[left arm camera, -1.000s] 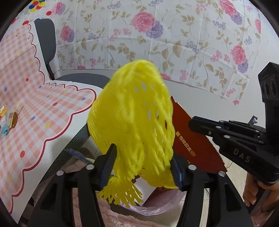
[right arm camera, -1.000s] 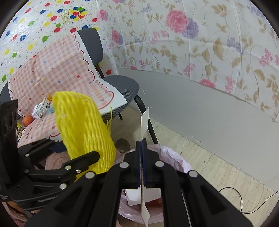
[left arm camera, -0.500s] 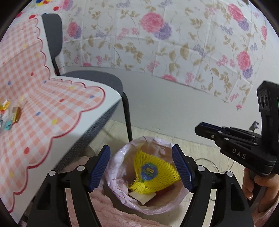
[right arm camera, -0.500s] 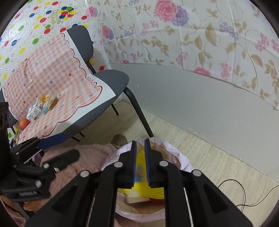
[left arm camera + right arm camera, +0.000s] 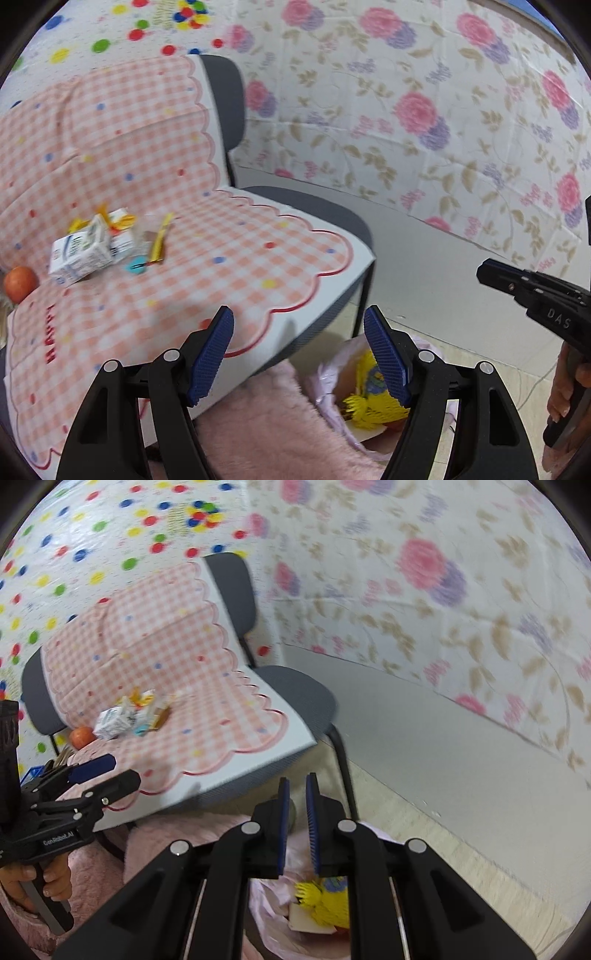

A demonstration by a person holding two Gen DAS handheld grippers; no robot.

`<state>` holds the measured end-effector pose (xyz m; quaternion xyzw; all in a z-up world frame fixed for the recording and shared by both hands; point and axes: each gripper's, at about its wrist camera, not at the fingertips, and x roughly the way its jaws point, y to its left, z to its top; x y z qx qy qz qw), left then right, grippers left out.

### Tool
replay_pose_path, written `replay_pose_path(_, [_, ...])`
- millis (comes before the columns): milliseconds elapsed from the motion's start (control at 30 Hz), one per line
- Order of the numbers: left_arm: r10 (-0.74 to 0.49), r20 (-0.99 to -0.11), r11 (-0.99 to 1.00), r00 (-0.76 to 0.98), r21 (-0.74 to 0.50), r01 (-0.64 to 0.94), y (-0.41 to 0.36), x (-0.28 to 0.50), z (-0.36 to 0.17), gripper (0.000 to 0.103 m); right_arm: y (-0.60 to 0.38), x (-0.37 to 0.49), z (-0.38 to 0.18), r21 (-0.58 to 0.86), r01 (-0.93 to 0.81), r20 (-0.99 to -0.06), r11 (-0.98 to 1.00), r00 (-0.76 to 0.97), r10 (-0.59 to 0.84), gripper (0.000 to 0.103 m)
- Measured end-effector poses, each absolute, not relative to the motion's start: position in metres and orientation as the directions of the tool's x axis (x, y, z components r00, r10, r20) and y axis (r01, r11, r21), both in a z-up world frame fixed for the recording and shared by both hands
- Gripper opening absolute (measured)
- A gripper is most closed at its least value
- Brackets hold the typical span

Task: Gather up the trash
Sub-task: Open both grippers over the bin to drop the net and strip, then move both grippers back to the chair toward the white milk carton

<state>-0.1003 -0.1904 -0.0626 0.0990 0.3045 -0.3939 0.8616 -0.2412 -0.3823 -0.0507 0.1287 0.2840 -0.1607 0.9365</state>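
Observation:
The yellow foam net [image 5: 373, 402] lies in the pink trash bag [image 5: 332, 373] on the floor; it also shows in the right wrist view [image 5: 328, 901]. My left gripper [image 5: 299, 350] is open and empty, raised toward the chair. My right gripper [image 5: 296, 812] is empty, its jaws a narrow gap apart, above the bag [image 5: 273, 919]. On the pink checked cloth [image 5: 221, 273] lie a small white carton [image 5: 79, 254], wrappers [image 5: 147, 243] and an orange [image 5: 20, 282].
A grey chair [image 5: 332, 218] under the cloth stands against the floral wall. A pink fluffy rug [image 5: 266, 432] lies beside the bag. A cable [image 5: 532, 384] runs on the floor at the right. The right gripper appears in the left wrist view [image 5: 535, 291].
The left gripper let the yellow net drop into the bag and the right let go of the red card. Both grippers then lifted and swung left toward the chair.

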Motion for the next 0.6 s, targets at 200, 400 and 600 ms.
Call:
replay_pose_path(200, [-0.529,-0.608,0.775,0.592,-0.061,0.63,-0.144,-0.07,-0.058,0.073,-0.358,-0.194,-0.038,0.124,0.265,-0.557,0.956,0.816,-0.154,0.011])
replay_pose_path(400, [-0.407,-0.562,0.876,0.72,-0.015,0.483,-0.102,-0.038,-0.046,0.088,-0.333,-0.14,-0.029,0.095,0.158,-0.541,0.983,0.837,-0.083,0.032])
replay_pose_path(600, [-0.316,-0.583,0.934,0.748,-0.05,0.355,-0.073,0.009,-0.042,0.088,-0.319,-0.09,-0.029,0.089,0.097,-0.544,0.991,0.839,-0.033,0.039])
